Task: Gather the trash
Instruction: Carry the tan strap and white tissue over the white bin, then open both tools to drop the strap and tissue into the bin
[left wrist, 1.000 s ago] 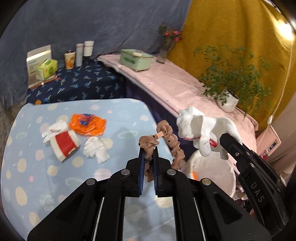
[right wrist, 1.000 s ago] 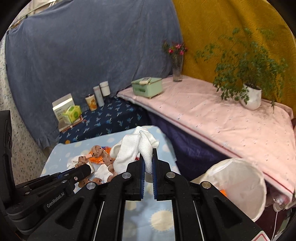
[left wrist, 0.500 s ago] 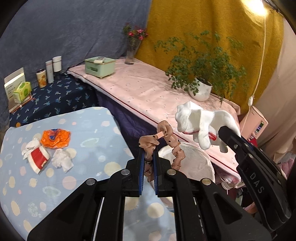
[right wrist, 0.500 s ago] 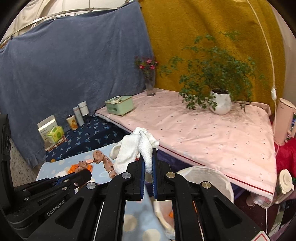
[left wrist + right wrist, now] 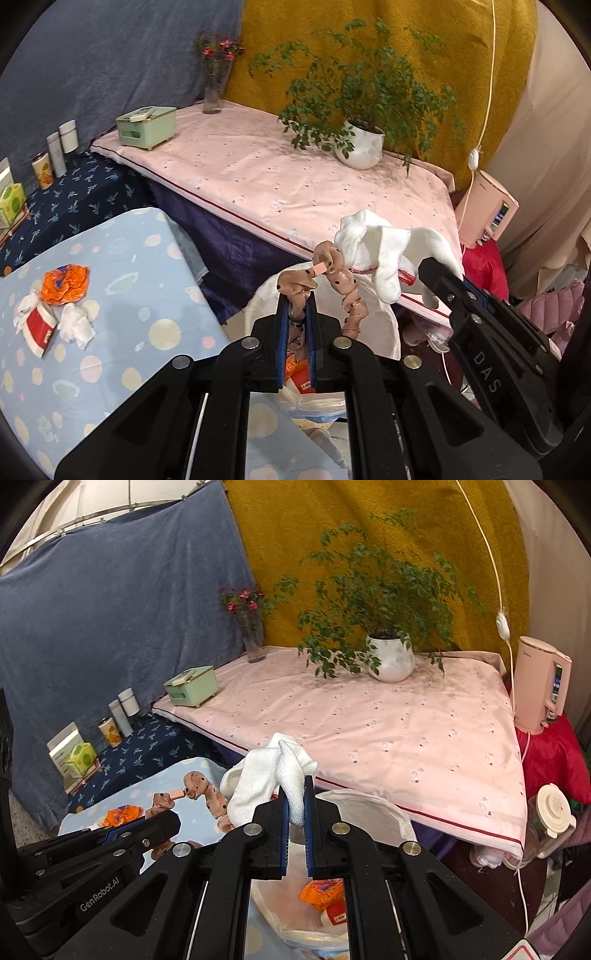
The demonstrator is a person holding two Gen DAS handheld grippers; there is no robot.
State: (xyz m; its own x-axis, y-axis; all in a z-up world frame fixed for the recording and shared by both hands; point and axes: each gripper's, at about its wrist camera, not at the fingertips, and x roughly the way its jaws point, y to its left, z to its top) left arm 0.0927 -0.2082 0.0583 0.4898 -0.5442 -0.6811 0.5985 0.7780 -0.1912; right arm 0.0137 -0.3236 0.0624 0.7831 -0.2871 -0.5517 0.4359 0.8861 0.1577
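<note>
Beside table [image 5: 122, 302], over bin [image 5: 373, 812]: left gripper [image 5: 295, 314] clamps scrunchie [image 5: 347, 291], right gripper [image 5: 294, 805] clamps sock [image 5: 258, 775] (dangling ends risk snagging rim on release).

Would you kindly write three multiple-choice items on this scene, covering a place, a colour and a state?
1. Where is the bin?
A. on the pink sheet
B. below both grippers, beside the blue table
C. on the navy shelf

2. What colour is the crumpled wrapper left on the table?
A. orange
B. green
C. black

3. What state is the right gripper in?
A. open
B. out of view
C. shut on white cloth

Answers:
1 B: the white-lined bin sits under the left gripper and right gripper.
2 A: the wrapper is orange.
3 C: the white cloth is pinched.
</note>
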